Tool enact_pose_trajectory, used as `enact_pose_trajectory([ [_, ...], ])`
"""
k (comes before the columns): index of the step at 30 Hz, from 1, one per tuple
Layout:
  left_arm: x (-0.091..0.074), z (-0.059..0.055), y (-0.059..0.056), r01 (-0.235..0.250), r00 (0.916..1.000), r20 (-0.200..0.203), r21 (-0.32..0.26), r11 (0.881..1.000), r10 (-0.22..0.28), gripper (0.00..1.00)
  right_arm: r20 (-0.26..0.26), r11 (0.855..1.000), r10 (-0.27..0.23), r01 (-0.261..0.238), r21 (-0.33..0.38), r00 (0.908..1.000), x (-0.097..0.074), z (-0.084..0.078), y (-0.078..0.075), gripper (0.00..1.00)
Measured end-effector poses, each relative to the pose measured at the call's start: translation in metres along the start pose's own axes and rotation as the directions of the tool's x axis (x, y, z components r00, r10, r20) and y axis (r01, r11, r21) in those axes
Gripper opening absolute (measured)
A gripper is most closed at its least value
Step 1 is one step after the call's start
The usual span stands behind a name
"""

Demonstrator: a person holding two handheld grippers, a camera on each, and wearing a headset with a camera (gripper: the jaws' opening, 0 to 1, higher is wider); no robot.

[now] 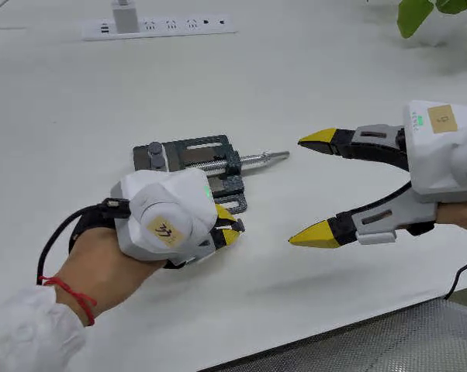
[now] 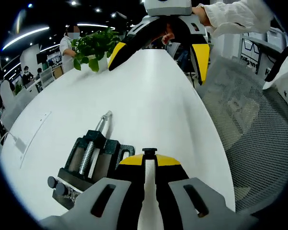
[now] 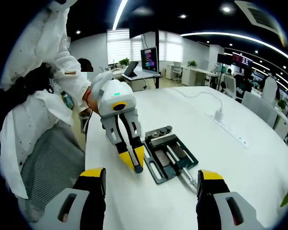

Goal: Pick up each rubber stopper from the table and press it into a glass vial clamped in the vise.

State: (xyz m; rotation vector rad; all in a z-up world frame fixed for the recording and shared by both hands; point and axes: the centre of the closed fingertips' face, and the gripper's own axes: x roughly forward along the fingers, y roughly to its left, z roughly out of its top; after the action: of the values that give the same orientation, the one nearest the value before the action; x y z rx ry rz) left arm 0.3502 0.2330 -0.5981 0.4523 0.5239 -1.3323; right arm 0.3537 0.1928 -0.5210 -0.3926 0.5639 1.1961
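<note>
While the left gripper (image 1: 232, 231) hovers low over the white tabletop (image 1: 334, 70), just near of a small vise (image 1: 193, 163), its yellow-tipped jaws are pressed together on a small dark piece at their tips, by its look a rubber stopper (image 2: 149, 152). The right gripper (image 1: 317, 187) hangs well apart to the right, jaws spread wide with nothing between them, seemingly held clear so the left has room to work.

The vise lies flat with its screw handle pointing right and its mouth facing up, which would let a stopper be pushed straight down into whatever it clamps. At its left end stands a small dark-topped cylinder, probably a vial (image 1: 155, 153) that is already plugged. From the right gripper view there seem to be two or three round tops there, but the count is hard to make out, and the glass cannot be told from its cap.

Part of the vise's near side is covered by the left gripper's body in the head view. A power strip (image 1: 160, 27) lies at the far edge, and plant leaves (image 1: 423, 12) are cut off at far right.
</note>
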Motion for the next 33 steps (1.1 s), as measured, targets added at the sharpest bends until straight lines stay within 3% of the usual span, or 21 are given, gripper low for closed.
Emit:
enact_pose_trajectory([
  [3, -0.018, 0.011, 0.004, -0.026, 0.9991, 0.034, -0.003, 1.000, 0.026, 0.03, 0.025, 1.000, 0.010, -0.010, -0.013, 0.9996, 0.000, 0.017, 0.002, 0.71],
  [9, -0.050, 0.036, 0.007, -0.066, 0.9927, 0.101, 0.000, 0.998, 0.066, 0.03, 0.024, 0.998, 0.061, -0.061, -0.009, 0.9978, 0.001, 0.042, 0.010, 0.54],
  [16, -0.087, 0.071, 0.004, -0.096, 0.9796, 0.179, 0.011, 0.995, 0.092, 0.03, 0.062, 0.991, 0.130, -0.127, -0.043, 0.9896, 0.002, 0.083, 0.025, 0.42],
  [21, -0.107, 0.087, -0.001, -0.109, 0.9729, 0.209, 0.035, 0.993, 0.099, 0.03, 0.077, 0.984, 0.168, -0.162, -0.080, 0.9828, 0.001, 0.105, 0.035, 0.33],
  [33, -0.132, 0.105, -0.012, -0.120, 0.9610, 0.257, 0.052, 0.991, 0.102, 0.03, 0.056, 0.965, 0.241, -0.233, -0.119, 0.9689, 0.000, 0.113, 0.053, 0.15],
])
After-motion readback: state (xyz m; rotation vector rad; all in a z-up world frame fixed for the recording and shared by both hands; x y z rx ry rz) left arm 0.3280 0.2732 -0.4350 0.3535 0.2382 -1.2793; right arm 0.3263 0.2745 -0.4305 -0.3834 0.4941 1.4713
